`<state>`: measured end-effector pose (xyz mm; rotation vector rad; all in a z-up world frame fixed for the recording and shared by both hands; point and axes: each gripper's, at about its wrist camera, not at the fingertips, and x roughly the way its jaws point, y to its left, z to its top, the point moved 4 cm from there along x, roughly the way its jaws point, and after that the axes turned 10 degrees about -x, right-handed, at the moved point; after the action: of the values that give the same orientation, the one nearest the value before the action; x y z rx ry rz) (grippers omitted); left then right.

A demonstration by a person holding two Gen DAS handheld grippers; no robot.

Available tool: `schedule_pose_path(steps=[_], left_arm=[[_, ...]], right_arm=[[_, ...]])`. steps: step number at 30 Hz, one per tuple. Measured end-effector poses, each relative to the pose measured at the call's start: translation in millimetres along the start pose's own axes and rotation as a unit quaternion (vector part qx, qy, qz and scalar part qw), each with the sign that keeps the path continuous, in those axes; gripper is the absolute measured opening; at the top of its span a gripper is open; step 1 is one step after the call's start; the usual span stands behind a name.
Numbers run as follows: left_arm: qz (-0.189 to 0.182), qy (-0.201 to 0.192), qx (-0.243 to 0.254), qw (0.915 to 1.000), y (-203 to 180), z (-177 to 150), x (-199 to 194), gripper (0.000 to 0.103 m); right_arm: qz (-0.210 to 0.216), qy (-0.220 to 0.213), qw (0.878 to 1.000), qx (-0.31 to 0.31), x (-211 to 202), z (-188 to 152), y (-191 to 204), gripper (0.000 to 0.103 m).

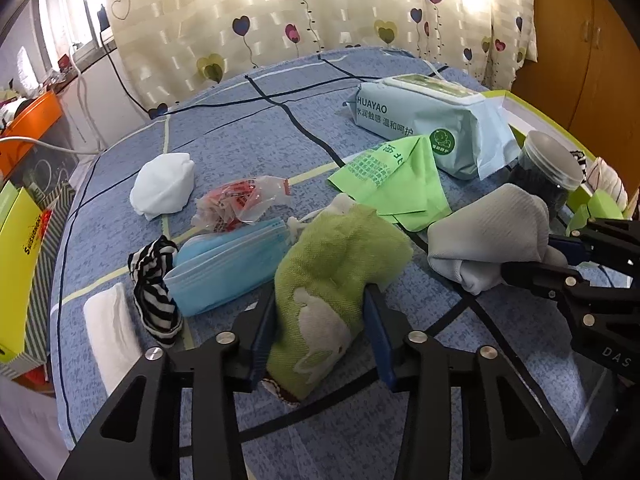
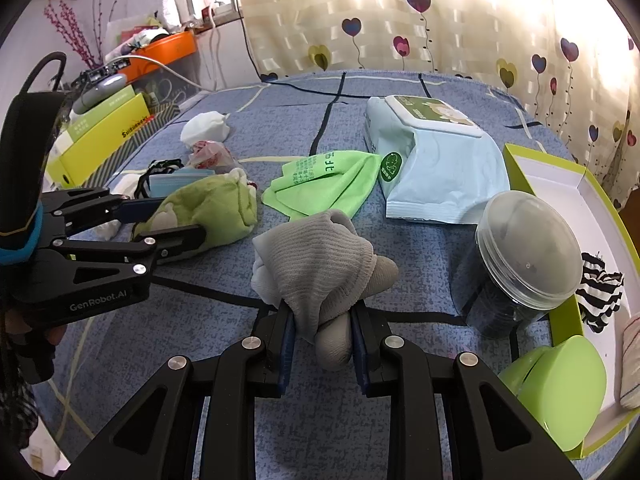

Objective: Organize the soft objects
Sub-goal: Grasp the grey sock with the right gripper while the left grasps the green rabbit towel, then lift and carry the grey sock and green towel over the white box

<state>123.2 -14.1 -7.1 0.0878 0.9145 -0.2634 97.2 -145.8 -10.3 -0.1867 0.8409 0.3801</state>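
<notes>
My left gripper [image 1: 320,300] is shut on a green sock [image 1: 340,272] with a white rabbit figure, just above the blue bedspread [image 1: 240,128]. It also shows in the right wrist view [image 2: 208,208]. My right gripper [image 2: 322,312] is shut on a grey sock bundle [image 2: 316,264], which shows in the left wrist view [image 1: 488,232] too. Loose on the bed lie a white sock ball [image 1: 164,186], a striped sock [image 1: 154,288], blue face masks [image 1: 224,268] and a green cloth [image 1: 392,184].
A wet-wipes pack [image 2: 432,160] and a clear-lidded jar [image 2: 524,264] stand right of centre. A green-edged white box [image 2: 568,184] at the right holds a striped sock [image 2: 600,292]. A plastic wrapper [image 1: 240,200] and a white pad [image 1: 108,332] lie left.
</notes>
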Motion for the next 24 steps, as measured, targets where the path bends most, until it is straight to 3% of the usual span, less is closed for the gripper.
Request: schedule_pose_path(steps=[7, 10, 20, 24], left_arm=[[-0.007, -0.004, -0.016, 0.9998, 1, 0, -12, 0.034], [-0.013, -0.008, -0.016, 0.9997, -2, -1, -18, 0.019], [-0.029, -0.011, -0.036, 0.9989, 0, -5, -24, 0.019], [-0.037, -0.009, -0.014, 0.9992, -9, -8, -24, 0.019]], right_arm=[[-0.001, -0.01, 1.0, 0.0, -7, 0, 2, 0.023], [-0.002, -0.016, 1.0, -0.001, -11, 2, 3, 0.023], [-0.009, -0.028, 1.0, -0.002, -24, 0, 5, 0.023], [-0.01, -0.032, 0.999, -0.001, -28, -2, 6, 0.023]])
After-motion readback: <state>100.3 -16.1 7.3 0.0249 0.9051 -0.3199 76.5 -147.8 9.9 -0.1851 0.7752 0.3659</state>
